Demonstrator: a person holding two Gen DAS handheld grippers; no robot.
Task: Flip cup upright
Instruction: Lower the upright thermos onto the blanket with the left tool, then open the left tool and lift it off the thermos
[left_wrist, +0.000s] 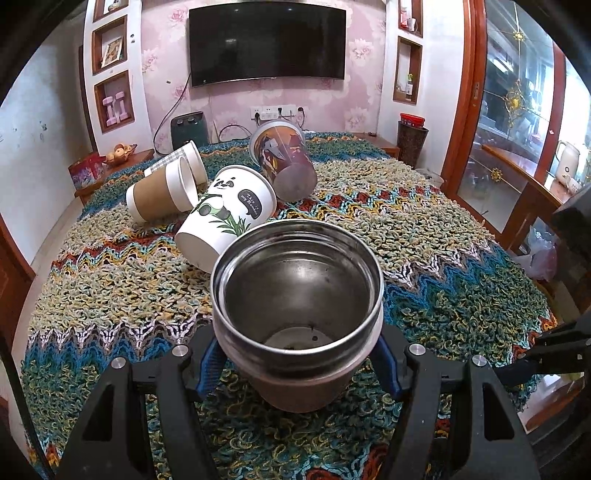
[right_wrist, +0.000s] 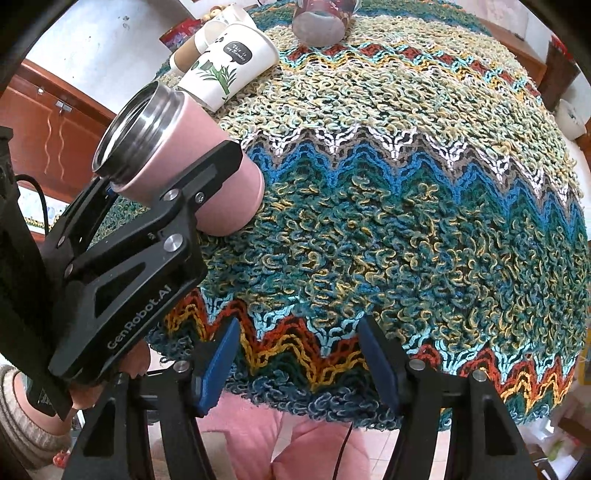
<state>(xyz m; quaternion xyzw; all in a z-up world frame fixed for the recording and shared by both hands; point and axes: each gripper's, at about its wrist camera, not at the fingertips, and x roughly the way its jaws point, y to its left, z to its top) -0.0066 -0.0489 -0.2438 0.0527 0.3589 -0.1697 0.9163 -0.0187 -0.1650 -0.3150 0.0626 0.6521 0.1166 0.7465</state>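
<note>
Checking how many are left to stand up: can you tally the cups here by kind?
Steel-lined pink cup, held in the left gripper: 1
Paper cups lying on the cloth, panda cup, brown-sleeved cup, checked cup: 3
Picture-printed cup lying down: 1
Total: 5

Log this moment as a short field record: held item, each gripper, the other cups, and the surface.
held item: pink steel-lined cup, mouth tilted up, base near the cloth
left gripper: shut on the pink cup
right gripper: open, holding nothing
other cups: panda cup, brown-sleeved cup, checked cup, printed cup, all on their sides
surface: knitted zigzag cloth
</note>
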